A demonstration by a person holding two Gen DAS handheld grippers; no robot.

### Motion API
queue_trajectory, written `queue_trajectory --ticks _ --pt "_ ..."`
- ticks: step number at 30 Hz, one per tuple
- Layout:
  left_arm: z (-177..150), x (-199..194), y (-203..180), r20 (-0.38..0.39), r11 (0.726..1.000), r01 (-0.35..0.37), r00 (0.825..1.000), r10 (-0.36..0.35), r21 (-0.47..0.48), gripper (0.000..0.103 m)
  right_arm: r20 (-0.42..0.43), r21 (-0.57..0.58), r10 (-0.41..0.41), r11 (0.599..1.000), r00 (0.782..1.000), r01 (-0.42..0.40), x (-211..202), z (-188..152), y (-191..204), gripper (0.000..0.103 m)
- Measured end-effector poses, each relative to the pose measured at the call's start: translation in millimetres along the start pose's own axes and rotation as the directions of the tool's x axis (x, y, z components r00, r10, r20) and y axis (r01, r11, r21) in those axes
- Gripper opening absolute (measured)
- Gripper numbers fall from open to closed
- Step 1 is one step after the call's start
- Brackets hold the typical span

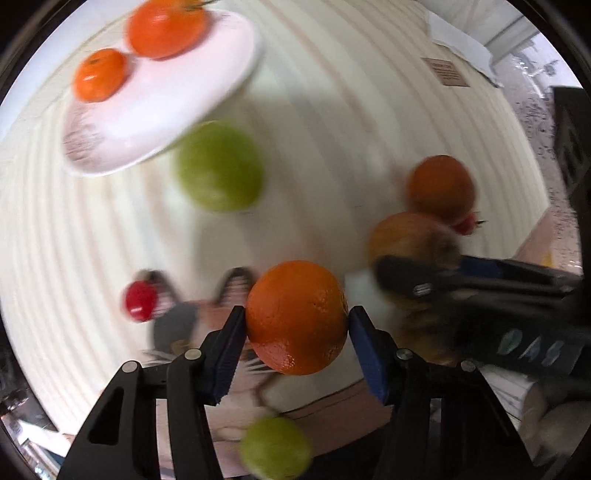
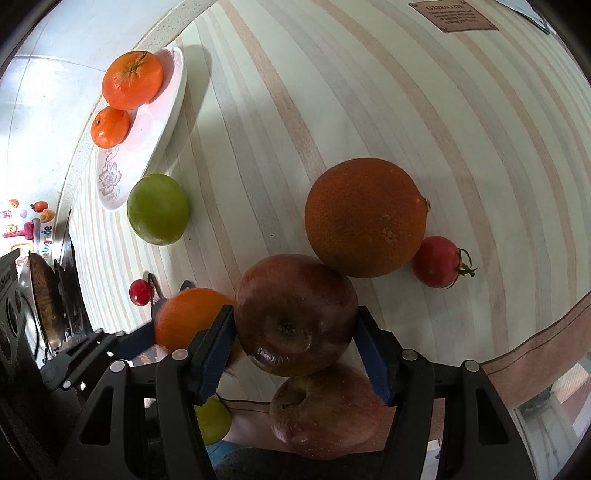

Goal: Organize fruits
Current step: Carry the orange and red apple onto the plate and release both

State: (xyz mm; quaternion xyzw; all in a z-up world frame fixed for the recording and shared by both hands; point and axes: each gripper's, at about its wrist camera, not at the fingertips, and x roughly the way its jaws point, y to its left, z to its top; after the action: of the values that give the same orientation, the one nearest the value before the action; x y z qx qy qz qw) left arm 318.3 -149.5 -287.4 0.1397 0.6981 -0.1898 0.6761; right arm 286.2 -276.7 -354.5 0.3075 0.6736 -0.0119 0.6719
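My left gripper (image 1: 296,319) is shut on an orange (image 1: 296,317) and holds it above the striped tablecloth; that orange also shows in the right wrist view (image 2: 186,317). My right gripper (image 2: 294,321) is shut on a dark red apple (image 2: 295,314). A white plate (image 2: 155,125) at the far left holds two tangerines (image 2: 132,79); the plate also shows in the left wrist view (image 1: 166,110). A green apple (image 2: 158,209), a large orange (image 2: 364,218), a tomato (image 2: 437,262) and a small red fruit (image 2: 140,291) lie on the cloth.
A second red apple (image 2: 325,410) and a small green fruit (image 2: 212,421) lie near the table's front edge. A stove with a pan (image 2: 44,295) stands at the left. A brown label (image 2: 452,16) is on the cloth at the far right.
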Motion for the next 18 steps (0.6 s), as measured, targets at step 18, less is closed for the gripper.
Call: queue_trajectory --ticks 18 --pt "2.6 -10.9 59.8 0.043 0.972 0.048 0.998 -0.039 -0.232 0.053 0.041 -0.179 -0.04 0.983 0.998 0.046 0.3 -1.4 49.3 0.066"
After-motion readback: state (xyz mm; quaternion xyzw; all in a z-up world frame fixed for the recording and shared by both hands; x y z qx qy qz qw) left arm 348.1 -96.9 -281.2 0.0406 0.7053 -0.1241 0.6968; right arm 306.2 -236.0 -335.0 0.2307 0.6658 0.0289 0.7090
